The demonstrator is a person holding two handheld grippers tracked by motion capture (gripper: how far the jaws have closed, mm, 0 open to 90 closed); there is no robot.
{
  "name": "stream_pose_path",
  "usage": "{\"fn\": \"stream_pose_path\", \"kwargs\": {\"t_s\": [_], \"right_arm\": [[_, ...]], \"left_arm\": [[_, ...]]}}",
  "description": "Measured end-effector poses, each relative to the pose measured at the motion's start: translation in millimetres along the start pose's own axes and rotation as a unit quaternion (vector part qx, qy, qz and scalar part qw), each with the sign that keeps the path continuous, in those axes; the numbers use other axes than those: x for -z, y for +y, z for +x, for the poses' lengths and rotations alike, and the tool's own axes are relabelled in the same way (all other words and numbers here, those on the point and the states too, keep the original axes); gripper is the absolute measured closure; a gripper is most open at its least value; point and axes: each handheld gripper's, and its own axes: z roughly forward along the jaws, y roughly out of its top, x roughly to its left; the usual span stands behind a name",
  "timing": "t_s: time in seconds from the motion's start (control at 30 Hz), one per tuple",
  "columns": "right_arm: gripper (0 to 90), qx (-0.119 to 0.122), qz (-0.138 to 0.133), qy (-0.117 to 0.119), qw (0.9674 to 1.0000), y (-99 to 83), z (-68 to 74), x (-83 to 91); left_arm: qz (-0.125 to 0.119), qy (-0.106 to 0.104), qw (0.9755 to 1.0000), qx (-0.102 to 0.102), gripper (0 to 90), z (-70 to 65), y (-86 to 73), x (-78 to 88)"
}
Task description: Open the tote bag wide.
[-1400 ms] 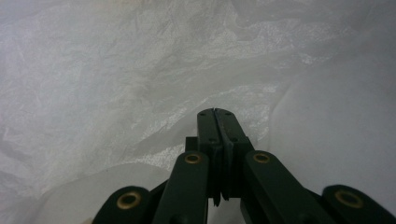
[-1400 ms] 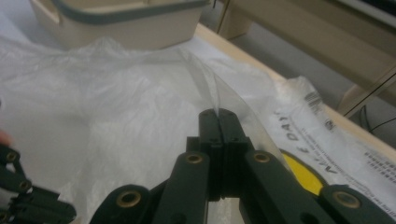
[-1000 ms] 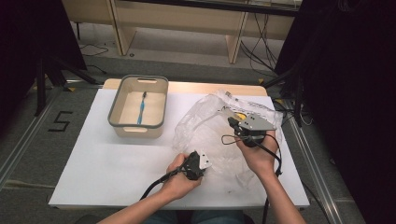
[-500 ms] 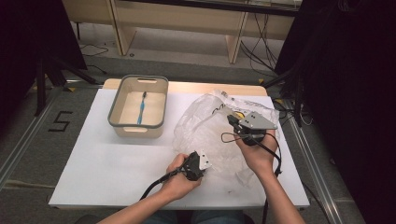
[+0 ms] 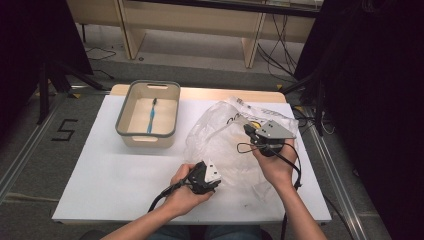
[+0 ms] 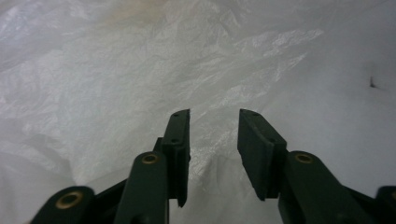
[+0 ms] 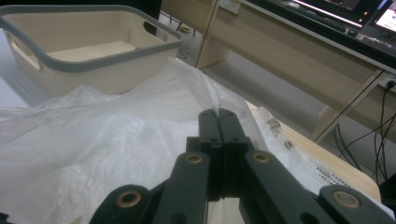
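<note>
- Task thing: clear plastic bag (image 5: 227, 145), lying crumpled right of centre in the high view on the white table (image 5: 100, 170).
- Right claw (image 7: 218, 116): jaws pressed together, pinching a fold of the bag film near the upper edge of the bag.
- Left claw (image 6: 214, 135): jaws just been opening, now parted with nothing clamped between them (film lying beneath, apparently released), at the lower centre of the high view.
- Progress, as judged: bag handling mid-way; one edge secured, the other side let go and awaiting a fresh grip.
- Bag appearance: thin, translucent, heavily wrinkled, printed near the upper right.
- Beige bin (image 5: 147, 114), upper left, holding a blue toothbrush (image 5: 151, 116).
</note>
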Motion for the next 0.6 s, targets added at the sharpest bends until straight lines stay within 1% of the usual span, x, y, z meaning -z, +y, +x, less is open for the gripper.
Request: {"fn": "stream_pose_path", "kwargs": {"t_s": [0.03, 0.13, 0.2, 0.3, 0.37, 0.5, 0.53, 0.6], "right_arm": [[90.0, -0.001, 0.001, 0.000, 1.0000, -0.1, 0.0, 0.0], [90.0, -0.002, 0.001, 0.000, 1.0000, -0.2, -0.3, -0.1], [90.0, -0.002, 0.001, 0.000, 1.0000, -0.2, -0.2, 0.1], [90.0, -0.003, 0.002, 0.000, 1.0000, -0.4, -0.5, 0.1], [90.0, -0.003, 0.001, -0.001, 1.0000, -0.4, -0.8, 0.0], [90.0, -0.006, 0.000, -0.002, 1.0000, -0.5, -1.0, 0.1], [90.0, -0.006, 0.000, -0.002, 1.0000, -0.5, -1.0, 0.1], [90.0, -0.005, 0.001, -0.002, 1.0000, -0.7, -1.3, 0.1]], "left_arm": [[-0.005, -0.004, 1.0000, 0.004, 57.7, -0.2, -0.1, 4.5], [-0.009, -0.015, 0.9998, 0.000, 49.7, -0.7, -0.7, 15.6], [-0.011, -0.018, 0.9998, -0.001, 44.9, -1.1, -1.9, 21.6], [-0.014, -0.021, 0.9997, -0.001, 40.5, -0.3, -5.0, 31.7], [-0.012, -0.029, 0.9995, -0.001, 37.3, 2.6, -7.3, 38.6], [-0.017, -0.022, 0.9996, 0.006, 33.9, 11.4, -14.2, 51.4], [-0.020, -0.018, 0.9996, 0.011, 33.3, 14.2, -17.3, 54.5], [-0.019, -0.016, 0.9996, 0.014, 32.2, 18.2, -21.8, 58.6]]}}
